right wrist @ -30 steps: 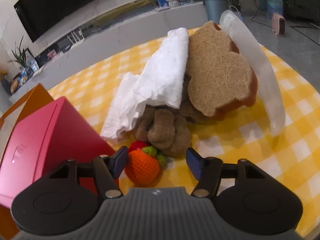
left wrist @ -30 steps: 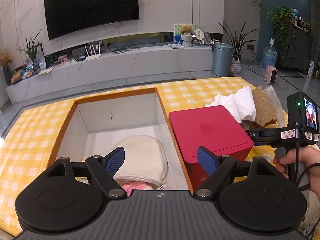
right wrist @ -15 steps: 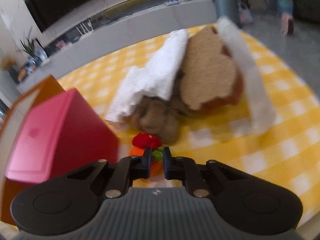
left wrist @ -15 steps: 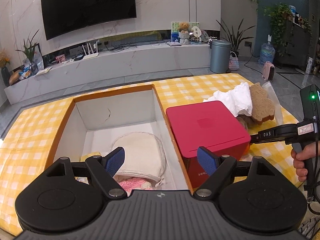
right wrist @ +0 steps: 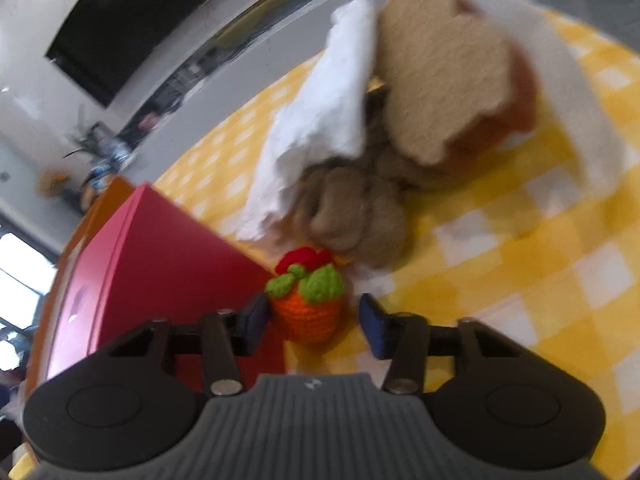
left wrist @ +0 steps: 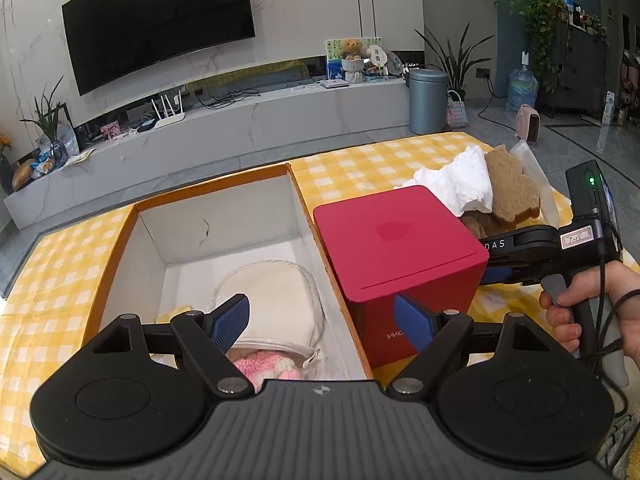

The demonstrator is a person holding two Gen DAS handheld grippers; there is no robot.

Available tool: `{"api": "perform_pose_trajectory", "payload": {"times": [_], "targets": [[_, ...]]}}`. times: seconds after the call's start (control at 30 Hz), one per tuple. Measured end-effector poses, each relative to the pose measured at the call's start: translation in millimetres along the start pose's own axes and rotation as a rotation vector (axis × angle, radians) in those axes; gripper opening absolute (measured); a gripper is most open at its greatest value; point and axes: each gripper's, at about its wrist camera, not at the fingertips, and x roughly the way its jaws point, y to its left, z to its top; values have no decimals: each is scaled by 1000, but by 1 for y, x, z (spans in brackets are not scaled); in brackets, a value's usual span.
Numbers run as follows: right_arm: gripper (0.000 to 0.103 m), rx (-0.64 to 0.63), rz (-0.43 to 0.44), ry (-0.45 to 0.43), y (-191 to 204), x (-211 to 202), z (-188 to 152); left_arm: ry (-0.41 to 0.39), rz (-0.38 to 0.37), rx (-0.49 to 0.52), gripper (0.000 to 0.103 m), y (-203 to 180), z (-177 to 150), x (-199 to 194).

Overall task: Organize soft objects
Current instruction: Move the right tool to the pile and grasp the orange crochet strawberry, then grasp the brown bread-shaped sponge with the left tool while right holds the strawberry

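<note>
Two soft items in orange box (left wrist: 120,236): cream pad (left wrist: 276,300), pink plush (left wrist: 260,368).

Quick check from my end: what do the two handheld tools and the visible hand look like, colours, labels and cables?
Both tools are black, with ribbed grey housing, round discs and blue finger pads. From the left wrist view, the right tool carries white "DAS" lettering, a handwritten label, a green LED, a small screen and a grey trigger. The bare right hand has black cables running past it.
</note>
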Motion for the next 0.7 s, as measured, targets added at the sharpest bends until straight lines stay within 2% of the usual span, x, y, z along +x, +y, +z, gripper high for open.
{"api": "perform_pose_trajectory", "payload": {"times": [0.07, 0.17, 0.23, 0.33, 0.4, 0.53, 0.6, 0.7], "targets": [[38, 5, -15, 13, 2, -1, 1, 1, 3, -2, 96, 1, 0, -1], [38, -107, -122, -10, 15, -17, 1, 1, 2, -13, 96, 3, 1, -2], [38, -202, -227, -29, 26, -30, 2, 2, -2, -21, 96, 3, 1, -2], [38, -399, -453, -97, 44, -48, -3, 8, -10, -18, 96, 0, 0, -1], [38, -468, -532, -101, 46, -53, -3, 6, -18, -7, 96, -3, -1, -2], [38, -461, -487, -24, 35, -44, -5, -1, -44, 14, 96, -11, -1, -5], [38, -496, -499, 16, 36, -36, -13, 7, -52, 18, 96, -16, 1, -5], [38, -535, -521, 26, 39, -29, -15, 6, -54, 24, 96, -24, 5, -8]]}}
